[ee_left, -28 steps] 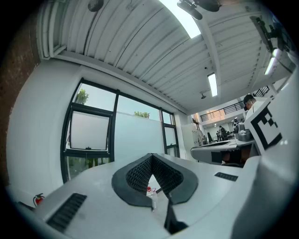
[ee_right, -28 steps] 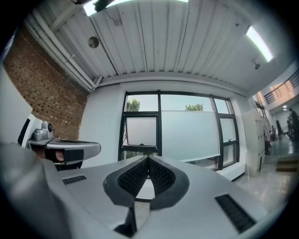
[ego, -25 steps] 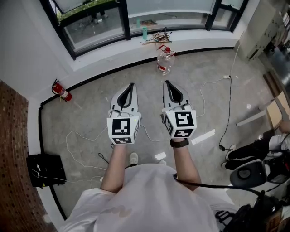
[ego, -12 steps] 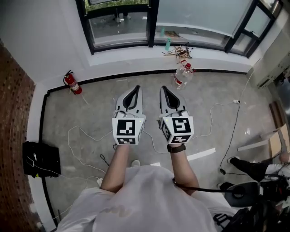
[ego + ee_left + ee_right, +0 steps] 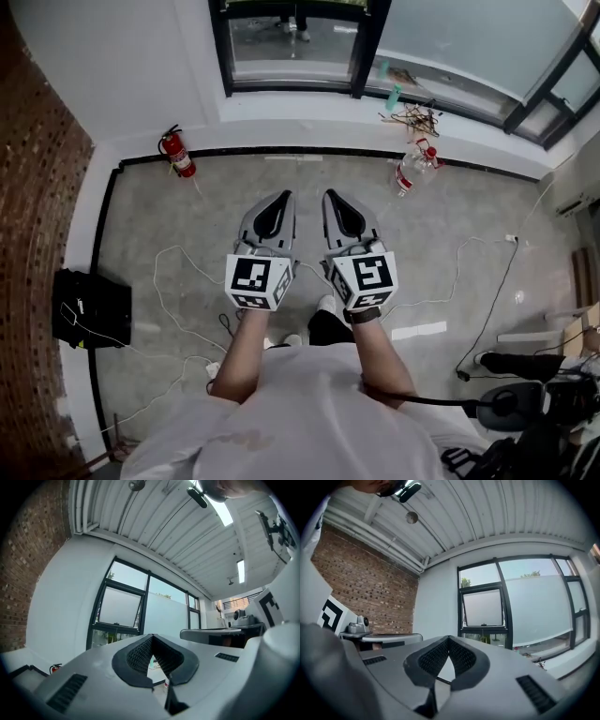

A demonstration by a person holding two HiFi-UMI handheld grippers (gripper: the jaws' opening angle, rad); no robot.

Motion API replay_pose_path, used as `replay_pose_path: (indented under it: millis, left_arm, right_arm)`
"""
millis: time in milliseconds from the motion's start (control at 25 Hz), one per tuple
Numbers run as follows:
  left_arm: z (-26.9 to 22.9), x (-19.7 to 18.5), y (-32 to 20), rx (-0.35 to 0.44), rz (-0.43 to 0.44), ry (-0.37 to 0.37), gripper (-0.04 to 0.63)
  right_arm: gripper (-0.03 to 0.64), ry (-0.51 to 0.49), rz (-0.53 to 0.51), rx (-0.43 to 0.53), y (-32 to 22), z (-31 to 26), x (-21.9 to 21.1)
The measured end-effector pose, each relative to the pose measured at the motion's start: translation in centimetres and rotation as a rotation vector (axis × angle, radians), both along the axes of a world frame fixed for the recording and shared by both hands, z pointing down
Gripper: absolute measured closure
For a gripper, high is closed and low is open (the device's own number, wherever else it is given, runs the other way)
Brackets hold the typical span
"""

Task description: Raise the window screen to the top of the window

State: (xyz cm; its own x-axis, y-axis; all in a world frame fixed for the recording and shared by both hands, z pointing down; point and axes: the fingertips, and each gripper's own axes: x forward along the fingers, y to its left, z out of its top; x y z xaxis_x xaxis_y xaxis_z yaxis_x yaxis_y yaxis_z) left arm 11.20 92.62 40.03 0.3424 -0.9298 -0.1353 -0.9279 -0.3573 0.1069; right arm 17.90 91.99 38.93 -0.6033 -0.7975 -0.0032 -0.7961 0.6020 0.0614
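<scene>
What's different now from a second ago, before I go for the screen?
The person has swung left. The fire extinguisher and water bottle now sit farther right in the head view, and the small window is straight ahead of the tongs. Nothing was gripped or released. The left tongs and right tongs stay shut, empty and side by side.

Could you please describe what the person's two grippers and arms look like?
Both the left gripper and right gripper have light grey tapered shells with black ribbed fingers. Each carries a white cube bearing black square markers. The person wears a white short-sleeved shirt and a black wristband on the right wrist; a black cable trails rightward.
</scene>
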Motion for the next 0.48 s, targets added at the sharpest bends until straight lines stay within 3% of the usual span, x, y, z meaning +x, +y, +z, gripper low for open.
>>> replay_pose_path:
  millis: [320,480]
  left_arm:
    - [1.6,-4.9,-12.0,-0.027,-0.173,-0.044,0.595]
    - [-0.7,-4.6,-20.0,0.003,-0.193,-0.063,0.595]
  right_arm:
    - [0.616,0.008,-0.079,-0.015,-12.8,1.7,-3.6]
    - [0.616,-0.036,-0.093,0.009,-21.6,-1.1,-3.3]
